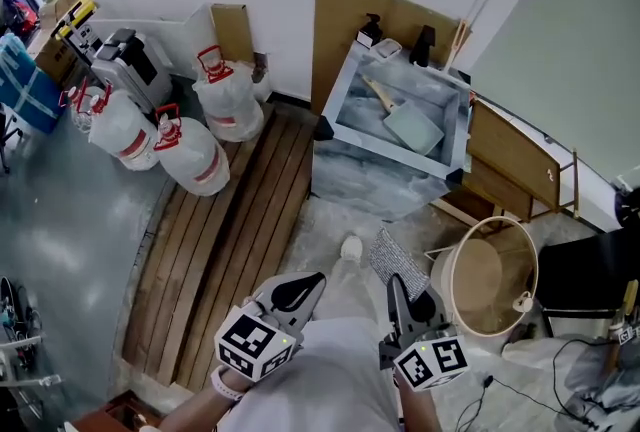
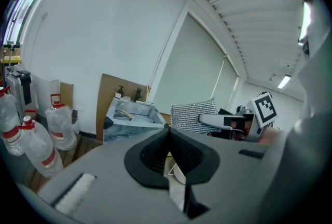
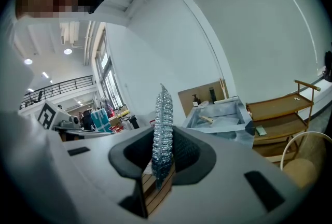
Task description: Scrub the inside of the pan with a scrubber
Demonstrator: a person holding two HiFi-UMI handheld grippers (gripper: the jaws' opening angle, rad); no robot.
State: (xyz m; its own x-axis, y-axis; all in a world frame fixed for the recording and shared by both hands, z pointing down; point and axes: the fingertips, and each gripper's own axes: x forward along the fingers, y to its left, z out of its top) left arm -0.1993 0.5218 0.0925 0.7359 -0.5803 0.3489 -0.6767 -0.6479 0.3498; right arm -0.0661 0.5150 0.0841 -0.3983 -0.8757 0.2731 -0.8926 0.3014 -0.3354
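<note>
Water bottles (image 1: 190,152) stand at the left, by the wall. The left gripper (image 1: 306,288) is clenched on nothing (its jaw tips touch). The right gripper (image 1: 404,298) grasps the scrubber (image 1: 397,260), a metal mesh pad. Well apart from both, the pan (image 1: 413,129) lies in the sink (image 1: 342,92), toward its near right corner.

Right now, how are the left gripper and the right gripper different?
The left gripper holds nothing; the right gripper pinches the scrubber. The left gripper's jaws touch each other; the right gripper's jaws are held apart by the scrubber between them. Both have the same grey and black shape.
</note>
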